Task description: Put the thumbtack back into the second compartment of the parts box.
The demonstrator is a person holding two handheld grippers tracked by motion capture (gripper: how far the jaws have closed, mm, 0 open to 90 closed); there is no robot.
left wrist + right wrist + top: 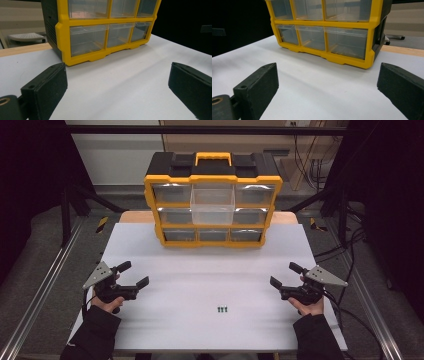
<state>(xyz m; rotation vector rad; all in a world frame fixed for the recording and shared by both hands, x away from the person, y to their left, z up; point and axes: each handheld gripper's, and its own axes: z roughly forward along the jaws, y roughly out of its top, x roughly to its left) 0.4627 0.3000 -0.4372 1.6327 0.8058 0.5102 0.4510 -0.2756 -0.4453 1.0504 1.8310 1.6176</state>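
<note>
A yellow-framed plastic organiser [213, 202] has clear drawers and a black top, on a white desk [210, 275]. In front of it lie tiny green parts [223, 309]. Each black hand-held gripper carries a grey plate.

Grey floor [45, 250], dark frame rails [35, 295], pale back wall [115, 155]

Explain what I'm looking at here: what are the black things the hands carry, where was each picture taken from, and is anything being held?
A person sits at a white table with a hand-held two-jaw gripper in each hand: the left gripper and the right gripper. The high view looks down from above. The other two pictures come from cameras riding on each gripper, looking along its black jaws. Both grippers stand open with nothing between the jaws. At the far end stands a yellow and black drawer organizer, its top middle drawer pulled out. A few small green parts lie on the table between the hands, untouched.
</note>
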